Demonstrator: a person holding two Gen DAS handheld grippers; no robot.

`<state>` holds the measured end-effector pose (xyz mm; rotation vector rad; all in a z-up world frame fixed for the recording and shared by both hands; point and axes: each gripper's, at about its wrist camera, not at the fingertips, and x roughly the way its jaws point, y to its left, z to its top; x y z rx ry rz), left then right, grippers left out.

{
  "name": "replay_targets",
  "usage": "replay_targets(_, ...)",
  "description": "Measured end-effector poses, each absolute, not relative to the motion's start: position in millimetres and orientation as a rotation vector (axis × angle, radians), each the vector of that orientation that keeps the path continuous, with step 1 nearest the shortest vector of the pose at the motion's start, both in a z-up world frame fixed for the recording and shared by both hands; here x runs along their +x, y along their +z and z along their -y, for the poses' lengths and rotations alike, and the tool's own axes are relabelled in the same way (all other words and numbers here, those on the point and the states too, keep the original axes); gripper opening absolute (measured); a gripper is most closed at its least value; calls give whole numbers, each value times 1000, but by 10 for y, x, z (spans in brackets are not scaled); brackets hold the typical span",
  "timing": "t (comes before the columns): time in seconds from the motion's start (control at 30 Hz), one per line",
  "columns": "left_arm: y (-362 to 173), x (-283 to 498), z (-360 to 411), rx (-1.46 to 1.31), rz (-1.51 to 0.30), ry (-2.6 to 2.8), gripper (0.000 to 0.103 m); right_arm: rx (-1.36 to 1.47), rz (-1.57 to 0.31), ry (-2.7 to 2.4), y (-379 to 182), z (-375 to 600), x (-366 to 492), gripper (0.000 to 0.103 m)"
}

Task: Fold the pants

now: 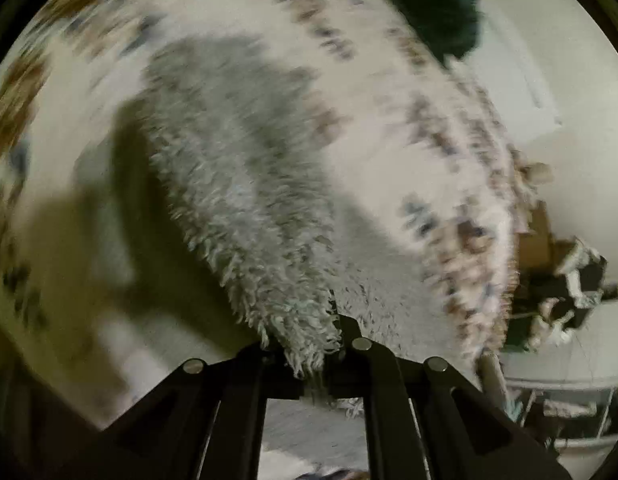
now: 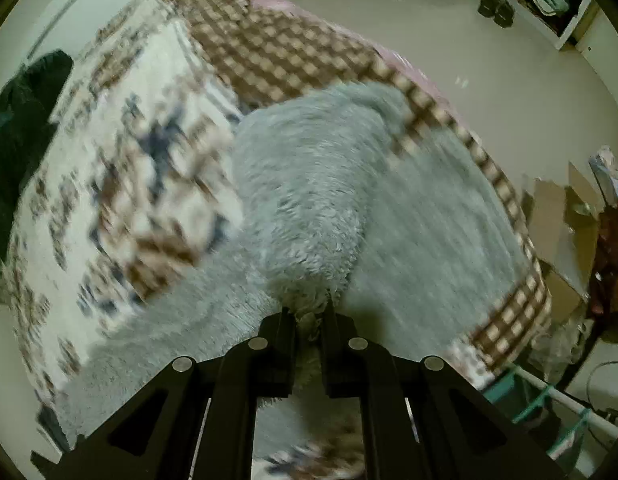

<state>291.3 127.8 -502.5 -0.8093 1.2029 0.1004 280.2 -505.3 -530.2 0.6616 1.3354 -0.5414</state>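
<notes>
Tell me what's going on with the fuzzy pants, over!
Left claw shut on fuzzy grey pants. Right claw shut on them too. Pants lifted over patterned blanket. Picture blurry; nothing seen in the way.

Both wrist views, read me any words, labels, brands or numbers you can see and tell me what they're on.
None can be read in either view.
Fluffy grey pants, held by the left gripper and the right gripper: no tag or print shows.
Patterned blanket: pattern only, motion-blurred.
Cardboard boxes: any markings are too blurred to read.
</notes>
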Motion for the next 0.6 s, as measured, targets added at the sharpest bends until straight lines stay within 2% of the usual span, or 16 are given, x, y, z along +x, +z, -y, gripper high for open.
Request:
replay_targets(0.13, -5649, 2558, -1289, -817, -1298, 177, 5, 689, -1435, -580, -5796, 5087, 2238, 10)
replay_targets(0.17, -5747, 2516, -1281, -823, -1315, 184, 8, 701, -1457, -583, -5911, 5103, 2146, 10)
replay_targets(0.23, -5831, 2484, -1261, -821, -1319, 200, 12, 743, -1496, -564, -6135, 5153, 2014, 15)
replay_targets(0.27, -5819, 2502, -1234, -782, -1342, 216, 23, 757, -1520, -540, -6231, 5173, 1970, 29)
replay_targets(0.3, -5772, 2474, -1218, -745, -1354, 223, 26, 748, -1542, -534, -6284, 5184, 1930, 48)
replay_targets(0.33, -5670, 2462, -1195, -720, -1327, 213, 29, 742, -1535, -522, -6276, 5199, 1896, 56)
replay_targets(0.37, -5593, 2444, -1182, -683, -1310, 213, 47, 736, -1518, -508, -6237, 5209, 1872, 69)
replay_targets(0.4, -5496, 2439, -1147, -620, -1313, 230, 62, 719, -1503, -504, -6183, 5217, 1852, 76)
replay_targets(0.43, -5391, 2437, -1113, -564, -1308, 253, 88, 674, -1482, -513, -6084, 5226, 1841, 76)
replay_targets(0.47, -5310, 2420, -1084, -532, -1292, 262, 93, 619, -1451, -520, -5961, 5228, 1845, 76)
replay_targets(0.6, -5071, 2460, -852, -395, -1263, 278, 93, 422, -1351, -488, -5639, 5162, 2171, 77)
